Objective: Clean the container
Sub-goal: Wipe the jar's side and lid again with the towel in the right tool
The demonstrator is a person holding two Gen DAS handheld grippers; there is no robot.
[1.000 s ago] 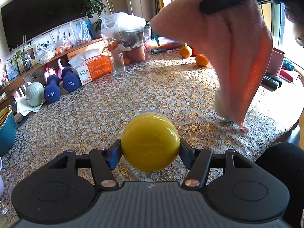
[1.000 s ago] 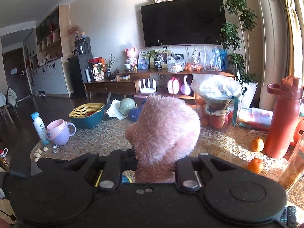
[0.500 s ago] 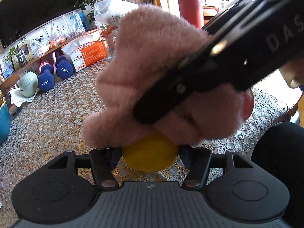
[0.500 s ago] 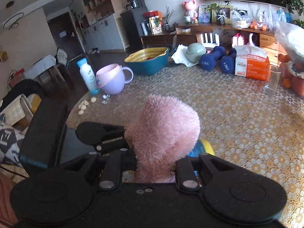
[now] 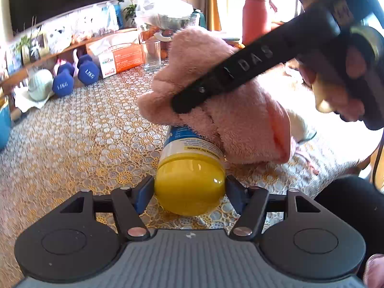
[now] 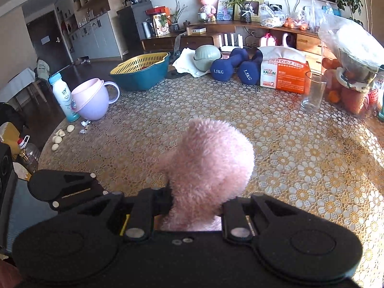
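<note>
A container (image 5: 189, 168) with a yellow cap and a blue-and-white label lies on its side over the lace tablecloth, and my left gripper (image 5: 189, 188) is shut on its yellow cap. A fluffy pink cloth (image 5: 216, 100) rests on the container's far end, pressed there by my right gripper, whose black finger (image 5: 240, 69) crosses the left wrist view. In the right wrist view the right gripper (image 6: 195, 206) is shut on the pink cloth (image 6: 211, 168), which hides the container below it.
An empty glass (image 6: 313, 92), an orange tissue box (image 6: 283, 74), blue dumbbells (image 6: 230, 68), a teal basin with yellow strainer (image 6: 141, 72), a lilac cup (image 6: 92, 100) and a small bottle (image 6: 61, 97) ring the far table edge. A red flask (image 5: 255, 15) stands near the window.
The right gripper brought the pink cloth down from the air onto the container, then slid it along to the far end, which bared the yellow cap and label. The left gripper tilted the container.
</note>
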